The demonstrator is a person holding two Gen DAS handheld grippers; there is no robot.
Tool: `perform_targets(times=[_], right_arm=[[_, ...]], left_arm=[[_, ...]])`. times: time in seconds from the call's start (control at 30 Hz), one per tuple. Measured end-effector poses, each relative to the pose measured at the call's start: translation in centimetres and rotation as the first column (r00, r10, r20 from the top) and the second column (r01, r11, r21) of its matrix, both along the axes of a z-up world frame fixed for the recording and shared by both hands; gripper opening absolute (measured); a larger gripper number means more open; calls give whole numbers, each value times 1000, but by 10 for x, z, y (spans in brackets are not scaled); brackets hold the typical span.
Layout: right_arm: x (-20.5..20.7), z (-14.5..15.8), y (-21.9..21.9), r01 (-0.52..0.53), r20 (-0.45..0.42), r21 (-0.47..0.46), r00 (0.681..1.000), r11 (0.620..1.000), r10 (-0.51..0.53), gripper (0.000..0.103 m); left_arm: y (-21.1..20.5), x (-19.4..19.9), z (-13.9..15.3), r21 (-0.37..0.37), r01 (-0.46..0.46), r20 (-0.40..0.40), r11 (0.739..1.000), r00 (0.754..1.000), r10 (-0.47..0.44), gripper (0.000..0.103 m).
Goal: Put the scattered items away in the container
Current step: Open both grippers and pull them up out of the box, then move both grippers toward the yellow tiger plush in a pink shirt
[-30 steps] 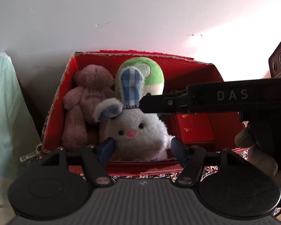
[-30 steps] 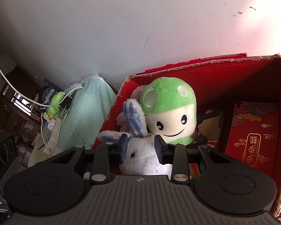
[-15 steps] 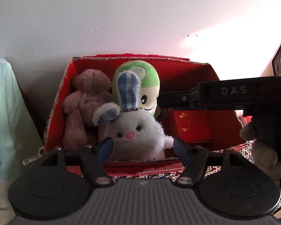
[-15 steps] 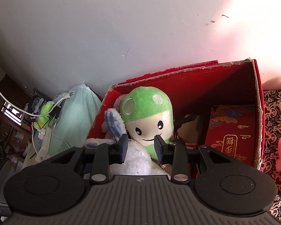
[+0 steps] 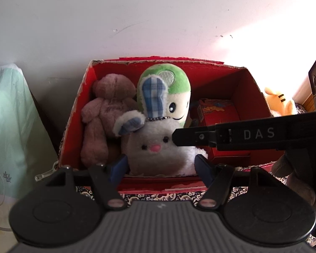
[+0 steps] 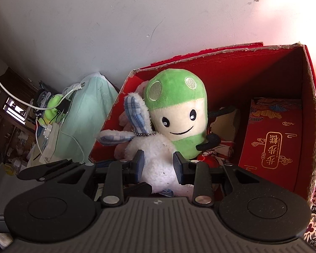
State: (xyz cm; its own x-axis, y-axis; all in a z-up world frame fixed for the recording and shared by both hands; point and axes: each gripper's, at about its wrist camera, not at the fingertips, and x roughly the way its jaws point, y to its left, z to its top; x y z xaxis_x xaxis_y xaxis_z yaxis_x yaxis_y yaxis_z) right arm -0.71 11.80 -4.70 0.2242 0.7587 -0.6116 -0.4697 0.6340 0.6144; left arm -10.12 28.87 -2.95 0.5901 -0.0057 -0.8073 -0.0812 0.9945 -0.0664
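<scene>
The box (image 5: 250, 88) is up against the wall, open top, and it's filling nicely. The bunny (image 5: 158, 145) sits right at the front wall, facing out, one plaid ear up against the green plush (image 5: 174, 84) behind it. A brown bear (image 5: 107, 113) is tucked down the left side, and a red carton (image 6: 271, 143) lies flat along the right. I'd say soft toys are being packed upright and shoulder to shoulder so more will fit.

Now the right gripper (image 6: 158, 164): it reaches in low over the front edge, fingers either side of the bunny's white body. The gap is narrow, but whether the pads are actually pressing the fur or just flanking it, I cannot tell from here. From the other side you see its long black body cutting across level in front of the carton.

The left gripper (image 5: 160, 166) hangs back outside the box, level, fingers spread wide and empty, framing the bunny without touching it.

There's a yellow plush (image 5: 278, 101) outside past the right wall, not yet in, so the tidying looks unfinished.
</scene>
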Motion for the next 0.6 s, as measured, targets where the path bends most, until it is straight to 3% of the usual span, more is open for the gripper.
perform_targets(times=[0.17, 0.37, 0.6], right_arm=[[0, 7, -8, 19, 19, 10, 1000, 1000, -19, 35], [-2, 42, -51, 126, 100, 62, 986, 990, -132, 35], [-5, 59, -142, 380, 108, 77, 916, 922, -386, 35]], left_arm=[[0, -3, 6, 2, -6, 6, 1000, 1000, 6, 73], [-3, -20, 33, -21, 4, 53, 1000, 999, -2, 73], [-47, -9, 63, -29, 147, 156, 989, 978, -140, 73]])
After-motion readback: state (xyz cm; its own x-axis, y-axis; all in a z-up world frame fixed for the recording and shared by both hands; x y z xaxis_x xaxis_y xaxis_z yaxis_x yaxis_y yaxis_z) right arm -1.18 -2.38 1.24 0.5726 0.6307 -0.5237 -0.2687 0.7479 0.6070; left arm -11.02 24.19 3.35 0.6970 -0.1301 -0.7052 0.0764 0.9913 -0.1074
